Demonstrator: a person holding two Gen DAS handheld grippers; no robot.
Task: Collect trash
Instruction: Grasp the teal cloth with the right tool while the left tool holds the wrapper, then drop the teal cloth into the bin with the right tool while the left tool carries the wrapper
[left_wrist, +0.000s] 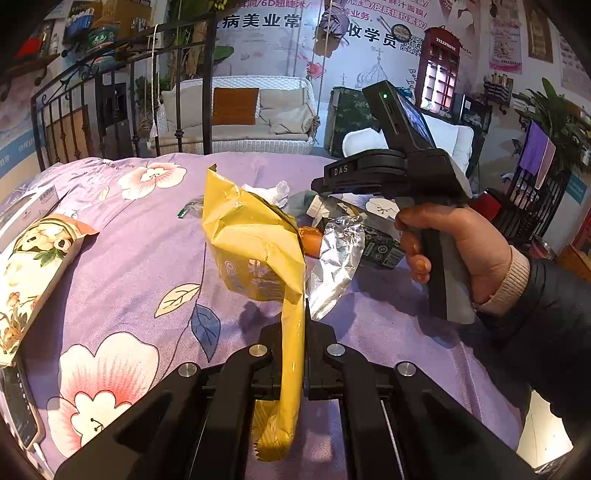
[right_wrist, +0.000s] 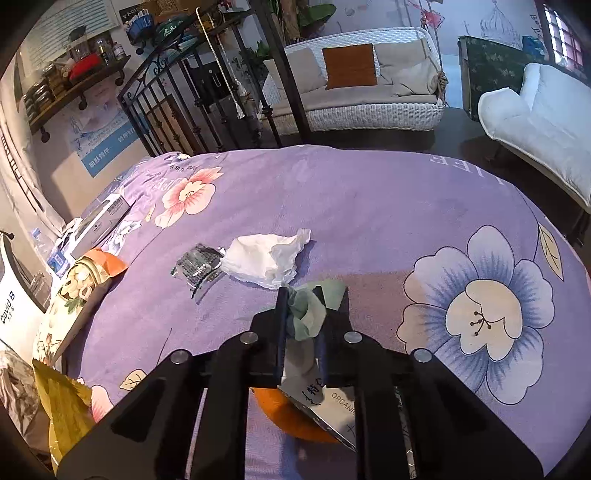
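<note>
My left gripper (left_wrist: 305, 325) is shut on a yellow snack bag (left_wrist: 255, 240) and holds it up over the purple floral bedspread (left_wrist: 140, 266). The bag's silver lining (left_wrist: 334, 258) hangs to its right; the bag also shows at the lower left of the right wrist view (right_wrist: 62, 410). My right gripper (right_wrist: 314, 295) is shut on a crumpled pale green wrapper (right_wrist: 308, 314). The hand-held right gripper body (left_wrist: 399, 170) shows in the left wrist view. A crumpled white tissue (right_wrist: 267, 258) and a clear printed wrapper (right_wrist: 197, 264) lie on the bed just beyond the right gripper.
A floral paper bag (left_wrist: 33, 273) lies at the bed's left, with a white box (right_wrist: 105, 218) behind it. An orange item (right_wrist: 291, 417) and a printed box (right_wrist: 332, 402) lie under the right gripper. A black iron bed frame (left_wrist: 122, 92) and white sofa (right_wrist: 354, 88) stand beyond.
</note>
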